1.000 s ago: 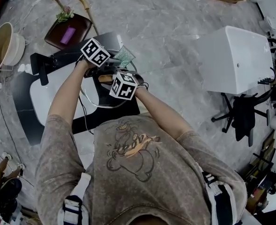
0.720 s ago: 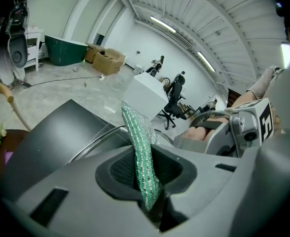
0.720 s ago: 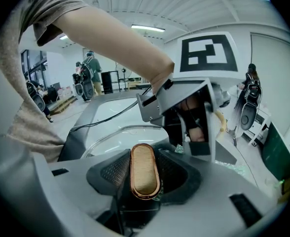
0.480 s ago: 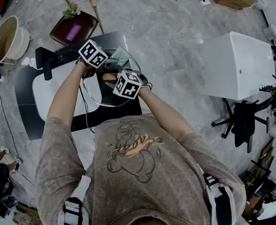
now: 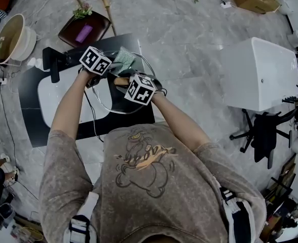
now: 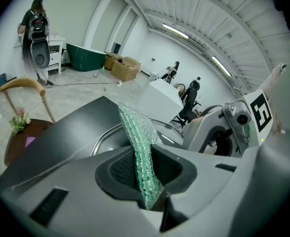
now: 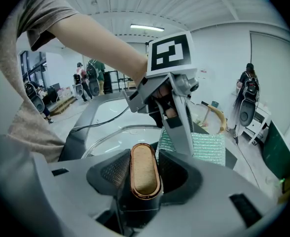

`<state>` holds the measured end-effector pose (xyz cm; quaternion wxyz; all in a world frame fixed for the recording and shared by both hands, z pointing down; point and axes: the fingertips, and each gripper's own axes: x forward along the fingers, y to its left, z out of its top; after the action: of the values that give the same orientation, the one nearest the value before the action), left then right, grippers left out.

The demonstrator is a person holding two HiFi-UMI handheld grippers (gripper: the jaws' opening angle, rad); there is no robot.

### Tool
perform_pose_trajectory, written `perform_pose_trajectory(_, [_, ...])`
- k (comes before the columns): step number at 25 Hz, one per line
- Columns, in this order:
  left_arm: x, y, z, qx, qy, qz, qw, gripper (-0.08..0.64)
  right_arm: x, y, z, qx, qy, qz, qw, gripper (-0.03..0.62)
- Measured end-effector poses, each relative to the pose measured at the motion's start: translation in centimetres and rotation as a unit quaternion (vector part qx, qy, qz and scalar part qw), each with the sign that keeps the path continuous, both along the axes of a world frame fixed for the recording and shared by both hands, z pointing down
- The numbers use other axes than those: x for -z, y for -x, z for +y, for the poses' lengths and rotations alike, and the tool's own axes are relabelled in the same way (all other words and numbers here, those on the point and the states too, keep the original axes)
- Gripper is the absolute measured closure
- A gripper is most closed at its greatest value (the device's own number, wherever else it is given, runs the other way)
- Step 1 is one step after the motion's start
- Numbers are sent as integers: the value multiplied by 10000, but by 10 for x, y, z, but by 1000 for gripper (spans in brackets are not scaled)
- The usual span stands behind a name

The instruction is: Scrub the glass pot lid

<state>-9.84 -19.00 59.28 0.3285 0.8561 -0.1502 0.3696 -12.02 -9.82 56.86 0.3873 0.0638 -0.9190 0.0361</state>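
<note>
One glass lid [image 5: 106, 99], one handle [image 7: 144, 176], one green scouring pad [image 6: 140, 147]

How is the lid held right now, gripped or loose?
Gripped: the right gripper is shut on the lid by its handle, pads pressing both its sides.

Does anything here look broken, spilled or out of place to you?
Nothing stands out. The right claw grips the glass lid by its handle, the left claw pinches a green scrub cloth close to the lid, and I see no spill or crack.
</note>
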Motion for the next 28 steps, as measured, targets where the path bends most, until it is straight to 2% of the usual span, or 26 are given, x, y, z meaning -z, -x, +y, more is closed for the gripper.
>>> perform_pose_trajectory(10, [3,36,6,371,-218,-268,9987,476,0,0,0,21,27,34,10000,399])
perform_pose_trajectory(16, [2,57,18,878,-319,-457,9946,476,0,1,0,40,55,75,9999,399])
perform_pose_trajectory(22, [1,64,34,1236,-345,-641,9897,477,-1,1,-1,53,115,108,9999,399])
perform_pose_trajectory(28, [10,65,51,1401,-386,-772,9864,477,-2,2,1,173,147,227,9995,400])
